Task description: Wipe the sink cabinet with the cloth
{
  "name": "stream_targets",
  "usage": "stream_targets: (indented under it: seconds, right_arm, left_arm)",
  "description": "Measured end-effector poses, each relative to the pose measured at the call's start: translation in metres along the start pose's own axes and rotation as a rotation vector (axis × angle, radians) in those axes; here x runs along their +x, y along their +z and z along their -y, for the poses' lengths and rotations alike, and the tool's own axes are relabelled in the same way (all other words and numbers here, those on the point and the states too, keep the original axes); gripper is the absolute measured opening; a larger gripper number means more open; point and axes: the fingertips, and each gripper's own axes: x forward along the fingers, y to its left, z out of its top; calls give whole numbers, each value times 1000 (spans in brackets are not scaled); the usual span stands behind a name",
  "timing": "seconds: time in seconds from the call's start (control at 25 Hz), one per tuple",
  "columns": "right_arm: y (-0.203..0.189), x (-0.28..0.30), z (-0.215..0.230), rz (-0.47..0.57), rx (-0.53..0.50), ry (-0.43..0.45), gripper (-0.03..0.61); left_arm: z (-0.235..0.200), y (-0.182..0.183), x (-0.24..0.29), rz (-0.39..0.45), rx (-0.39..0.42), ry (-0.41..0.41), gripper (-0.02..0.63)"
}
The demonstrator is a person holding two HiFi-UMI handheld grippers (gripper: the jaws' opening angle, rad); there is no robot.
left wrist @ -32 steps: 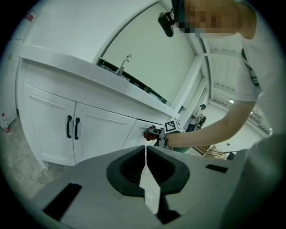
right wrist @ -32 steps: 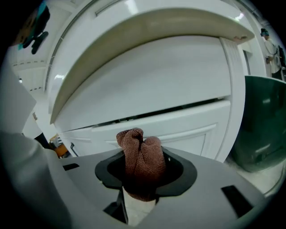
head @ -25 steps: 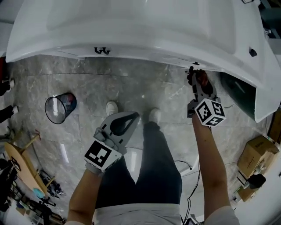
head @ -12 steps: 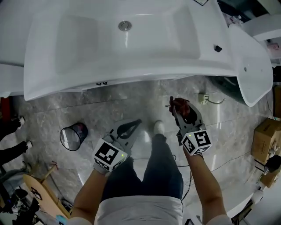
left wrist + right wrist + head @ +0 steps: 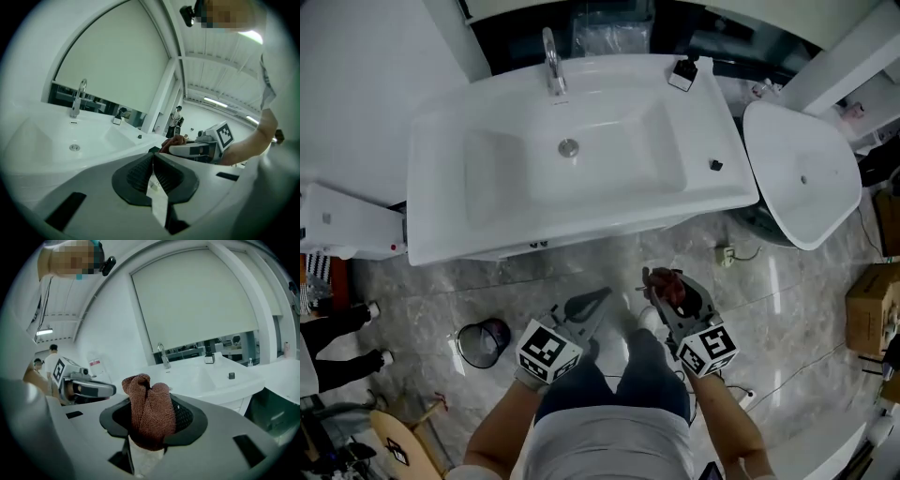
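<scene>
Right gripper (image 5: pixel 665 285) clamps a bunched brown cloth (image 5: pixel 150 413). Left gripper (image 5: pixel 600 297) beside it is closed, empty. White sink (image 5: pixel 487 220) lies ahead.

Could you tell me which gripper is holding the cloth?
The right gripper: its jaws clamp the bunched reddish-brown cloth, while the left gripper is shut and empty.
</scene>
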Motion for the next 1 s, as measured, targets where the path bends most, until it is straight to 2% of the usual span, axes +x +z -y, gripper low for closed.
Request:
stream_targets:
  seconds: [0.32, 0.56, 0.76, 1.0]
  right_arm:
    - [98, -29, -24, 117, -5, 59, 158]
    - [170, -54, -49, 214, -33, 132, 158]
    - [210, -70, -70, 279, -67, 184, 158]
    - [245, -71, -90, 326, -133, 257, 158]
  left_arm:
    - [27, 77, -20, 75, 14, 48, 12]
    - [52, 144, -38, 165, 89, 77, 12]
    - [66, 188, -62, 254, 129, 117, 12]
    - [70, 216, -80, 317, 157, 161, 12]
